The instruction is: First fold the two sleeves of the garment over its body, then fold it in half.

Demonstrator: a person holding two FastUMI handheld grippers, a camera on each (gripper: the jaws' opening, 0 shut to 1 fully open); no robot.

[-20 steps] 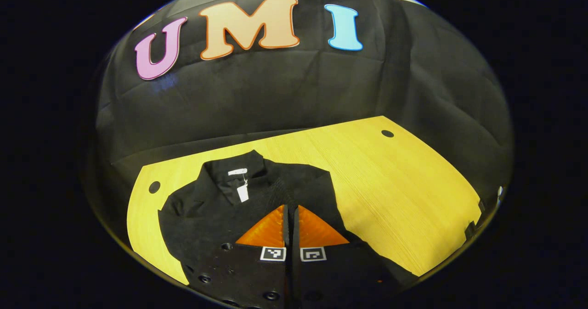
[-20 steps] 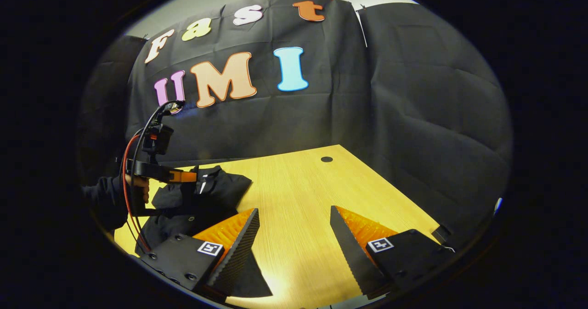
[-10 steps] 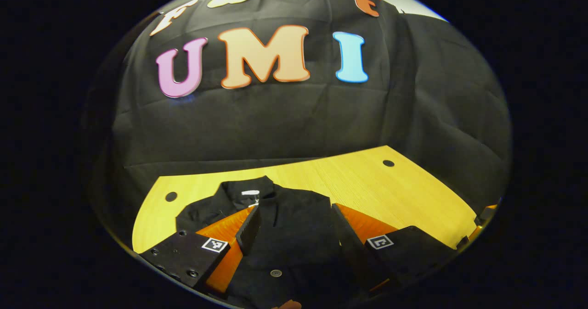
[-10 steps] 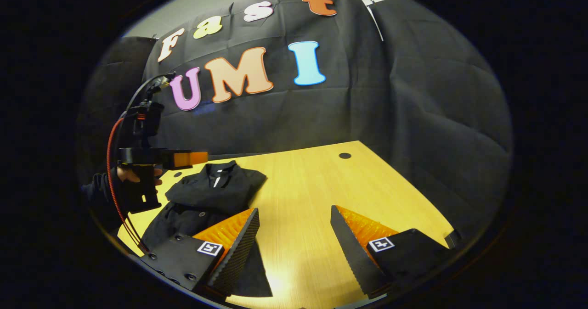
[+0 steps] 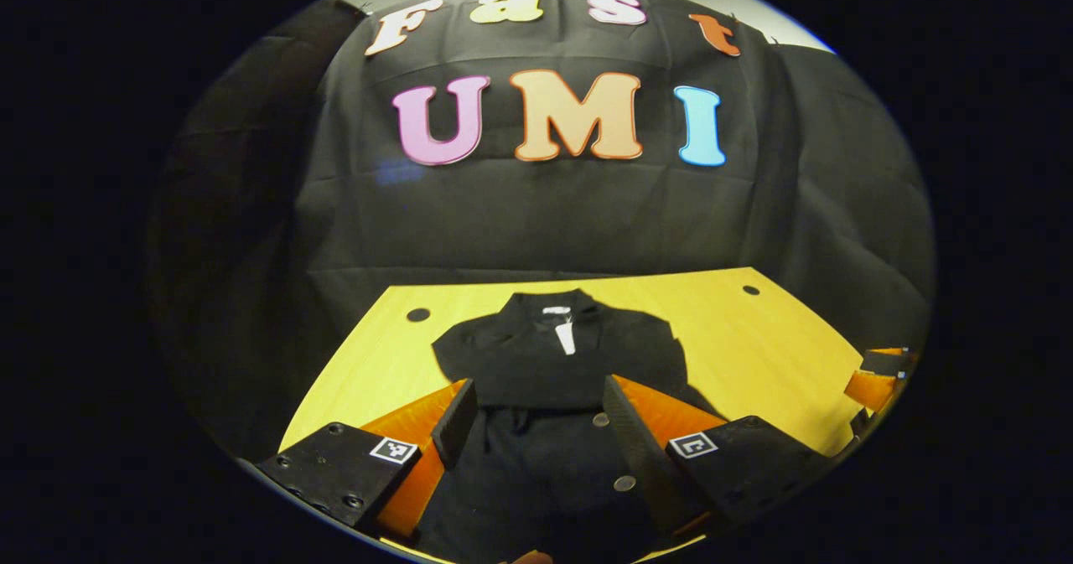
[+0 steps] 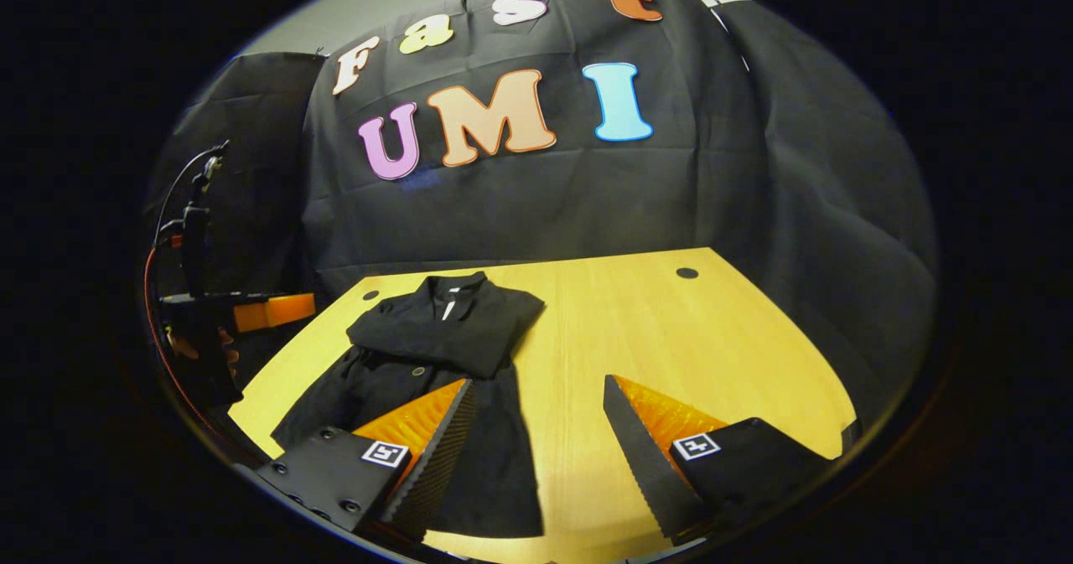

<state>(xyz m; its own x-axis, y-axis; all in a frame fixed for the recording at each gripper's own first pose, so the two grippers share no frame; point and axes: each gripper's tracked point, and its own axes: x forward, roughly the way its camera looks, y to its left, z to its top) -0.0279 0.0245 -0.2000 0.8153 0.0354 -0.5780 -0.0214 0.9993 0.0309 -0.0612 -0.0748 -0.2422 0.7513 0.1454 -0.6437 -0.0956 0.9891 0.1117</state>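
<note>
A black buttoned garment [image 5: 557,363] lies flat on the yellow wooden table [image 5: 754,338], collar and white label at the far end. Both sleeves lie folded across its chest. My left gripper [image 5: 536,382] hangs open above the garment's lower half, with nothing between its fingers. In the right gripper view the garment [image 6: 444,338] sits left of centre. My right gripper [image 6: 536,381] stands open over the bare table beside the garment's hem, its left finger [image 6: 436,430] above the cloth. A hand holds the left gripper [image 6: 272,311] off the table's left side.
The booth's black cloth wall stands close behind the table. Round cable holes [image 5: 417,314] [image 5: 751,290] sit near the table's far corners. Bare wood [image 6: 687,338] stretches right of the garment. The right gripper [image 5: 872,380] shows at the right rim of the left gripper view.
My left gripper, shut low over the garment a second ago, has opened and drawn back toward the near edge. The sleeve now lies across the chest. The right gripper stayed open.
</note>
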